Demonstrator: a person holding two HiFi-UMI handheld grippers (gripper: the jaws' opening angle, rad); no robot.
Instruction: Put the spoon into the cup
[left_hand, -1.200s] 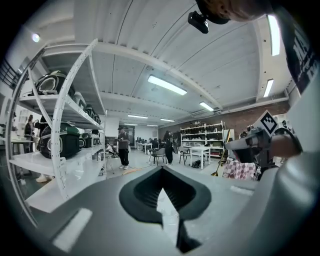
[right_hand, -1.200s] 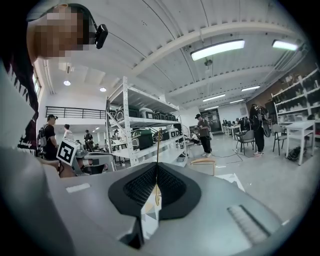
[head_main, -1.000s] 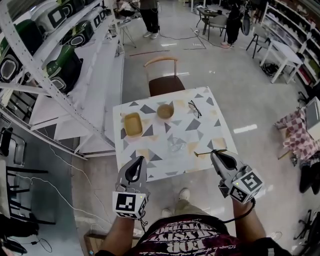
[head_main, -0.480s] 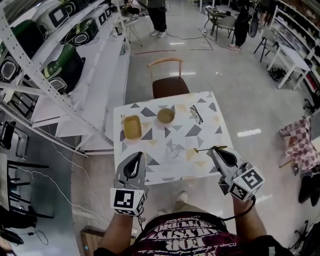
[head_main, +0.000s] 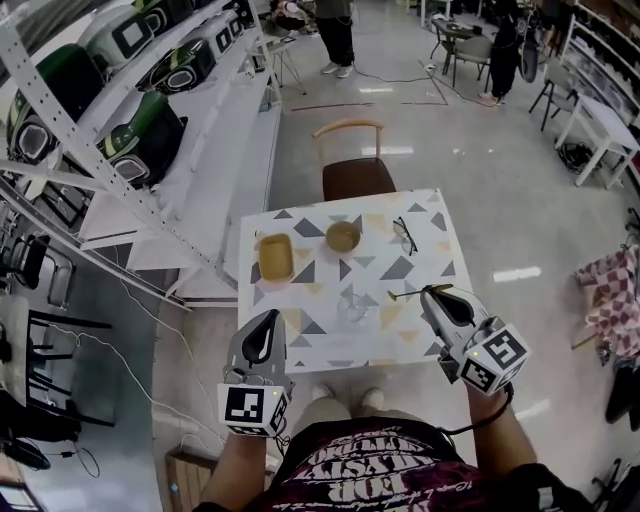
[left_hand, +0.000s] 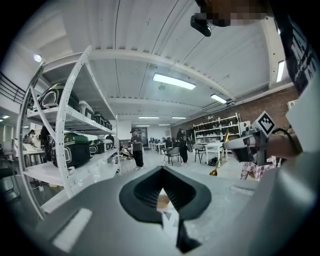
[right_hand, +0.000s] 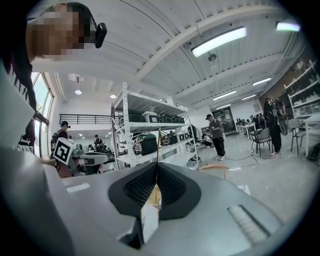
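Over on the left, the left hand-held gripper (head_main: 270, 316) hung by the near left corner of the tabletop (head_main: 420, 262), clenched with nothing in it. Beyond it lay a tan tray (head_main: 275, 256) and, farther right, a wooden bowl (head_main: 343, 237). The clear cup (head_main: 352, 300) stood mid-tabletop. Just right of it, apart from it, the spoon (head_main: 405, 295) pointed leftward, pinched in the right hand-held gripper (head_main: 426, 292). Spectacles (head_main: 404, 236) lay at the far right.
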